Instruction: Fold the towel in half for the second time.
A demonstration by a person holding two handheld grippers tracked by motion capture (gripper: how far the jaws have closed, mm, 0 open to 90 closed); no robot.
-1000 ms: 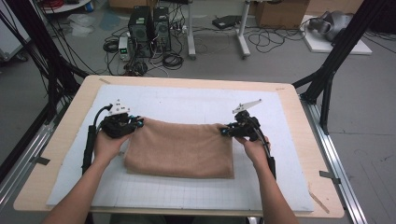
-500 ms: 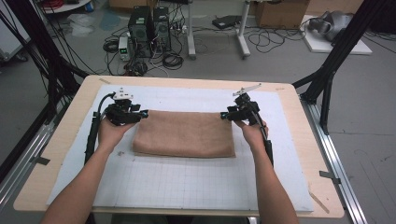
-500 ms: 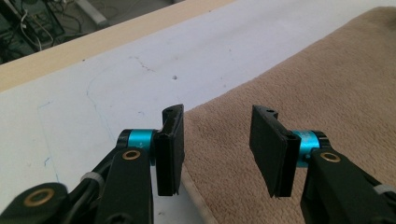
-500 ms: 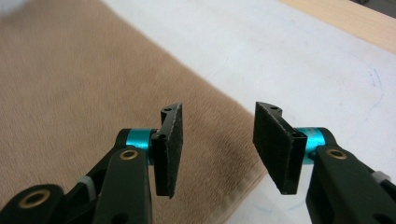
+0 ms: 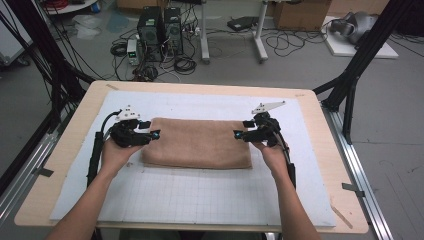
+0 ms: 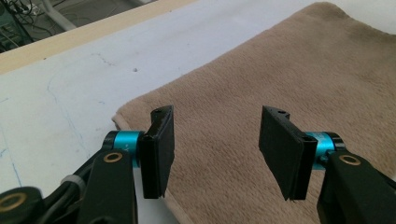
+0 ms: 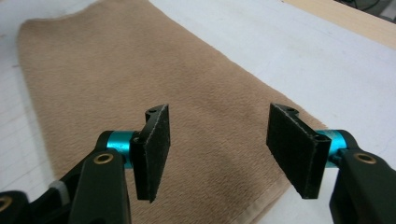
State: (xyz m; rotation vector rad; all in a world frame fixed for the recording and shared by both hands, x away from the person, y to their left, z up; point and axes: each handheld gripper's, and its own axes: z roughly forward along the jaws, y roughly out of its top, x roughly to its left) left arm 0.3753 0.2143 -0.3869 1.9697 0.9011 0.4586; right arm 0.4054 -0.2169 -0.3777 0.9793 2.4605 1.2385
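On the white gridded mat (image 5: 200, 195) in the middle of the table (image 5: 65, 150) lies a tan towel (image 5: 197, 143), folded into a flat, wide rectangle with its long side running left to right. Its surface is smooth and its edges lie flush on the mat.

The left gripper (image 5: 154, 135) sits at the towel's left short edge, held in the person's left hand (image 5: 117, 152). In the left gripper view its two black pads (image 6: 159, 151) stand well apart above the towel's near corner, with nothing pinched between them; the jaws have just been opening.

The right gripper (image 5: 238, 134) sits at the towel's right short edge, held by the right hand (image 5: 272, 152). In the right gripper view its pads (image 7: 152, 149) are likewise spread wide over the towel's hemmed edge, clear of the cloth; these jaws have also just been opening.

A grey three-cornered plate (image 5: 267, 106) tops the right gripper. Both forearms enter from the near edge of the table.
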